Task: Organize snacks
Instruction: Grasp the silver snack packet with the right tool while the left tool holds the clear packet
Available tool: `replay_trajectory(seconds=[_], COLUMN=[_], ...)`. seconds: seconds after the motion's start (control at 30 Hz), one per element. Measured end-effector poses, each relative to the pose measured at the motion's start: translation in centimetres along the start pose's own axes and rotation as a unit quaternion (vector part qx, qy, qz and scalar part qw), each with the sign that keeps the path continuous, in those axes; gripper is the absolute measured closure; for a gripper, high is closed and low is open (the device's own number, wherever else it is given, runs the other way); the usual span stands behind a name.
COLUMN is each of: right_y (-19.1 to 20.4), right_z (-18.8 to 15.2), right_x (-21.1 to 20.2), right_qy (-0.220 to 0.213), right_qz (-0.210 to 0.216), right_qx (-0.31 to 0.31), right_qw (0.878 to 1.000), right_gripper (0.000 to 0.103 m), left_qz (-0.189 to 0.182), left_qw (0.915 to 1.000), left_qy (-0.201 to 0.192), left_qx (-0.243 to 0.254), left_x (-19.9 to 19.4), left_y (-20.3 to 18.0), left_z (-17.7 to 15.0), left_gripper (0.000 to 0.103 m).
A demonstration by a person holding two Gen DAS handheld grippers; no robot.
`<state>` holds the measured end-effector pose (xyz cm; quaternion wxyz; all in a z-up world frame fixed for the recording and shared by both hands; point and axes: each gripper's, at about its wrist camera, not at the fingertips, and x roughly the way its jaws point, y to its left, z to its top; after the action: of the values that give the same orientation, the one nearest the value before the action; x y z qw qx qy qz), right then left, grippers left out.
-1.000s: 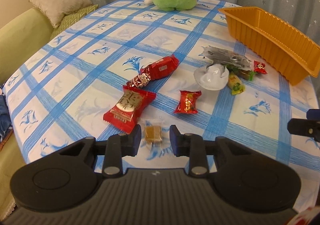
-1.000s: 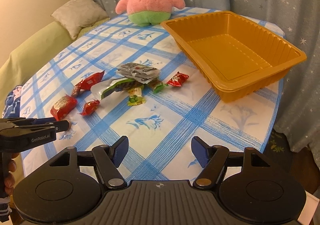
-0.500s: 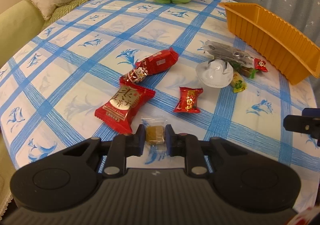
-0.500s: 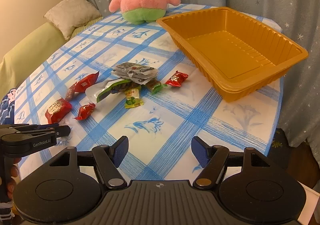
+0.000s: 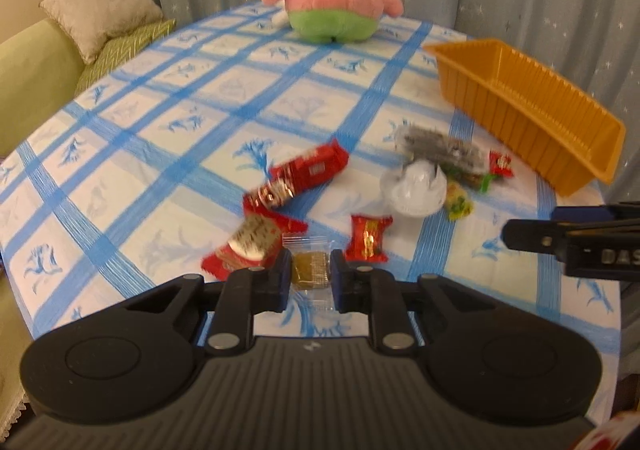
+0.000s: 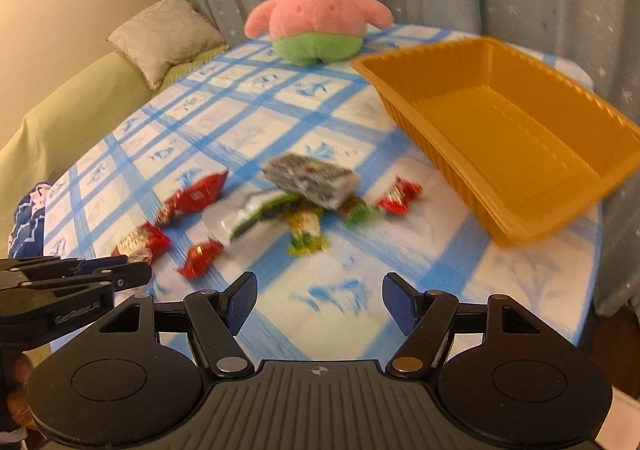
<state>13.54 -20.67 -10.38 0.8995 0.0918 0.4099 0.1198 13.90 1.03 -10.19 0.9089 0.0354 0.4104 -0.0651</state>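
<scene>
Between the pads of the left hand-held gripper [image 5: 310,280], near the front edge of the surface [image 5: 168,137], a brown candy [image 5: 311,269] is clamped. Right hand-held gripper [image 6: 319,302] stands wide, holding nothing. Orange tray [image 6: 520,153] is empty; other snacks [image 6: 308,189] all wait mid-surface.

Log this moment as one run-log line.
left gripper: shut on brown candy | right gripper: open, empty | orange tray: empty

White letters "GenRobot.AI" stand on the side of the left gripper [image 6: 76,282], seen at the left edge of the right wrist view. On the right gripper [image 5: 576,246], only "DAS" is readable. The snack wrappers are too blurred to read.
</scene>
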Motion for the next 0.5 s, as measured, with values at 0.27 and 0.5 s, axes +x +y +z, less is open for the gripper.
replay_trajectory(seconds=[0.27,0.5], right_y=[1.5,1.5], right_z=[3.8,6.5], right_x=[2.1,6.5], right_qy=[-0.049,-0.024], right_qz=[-0.015,-0.002], right_qx=[-0.067,-0.123], right_qw=[0.996,0.992], right_gripper=[0.033,0.033], left_qz=[0.010,0.012], left_qw=[0.9997,0.9996], left_qy=[-0.023,-0.019], left_qx=[-0.007,-0.015], left_x=[-0.5,0.4], left_y=[1.8,3.4], left_z=[2.2,2.9], left_gripper=[0.085,0.085])
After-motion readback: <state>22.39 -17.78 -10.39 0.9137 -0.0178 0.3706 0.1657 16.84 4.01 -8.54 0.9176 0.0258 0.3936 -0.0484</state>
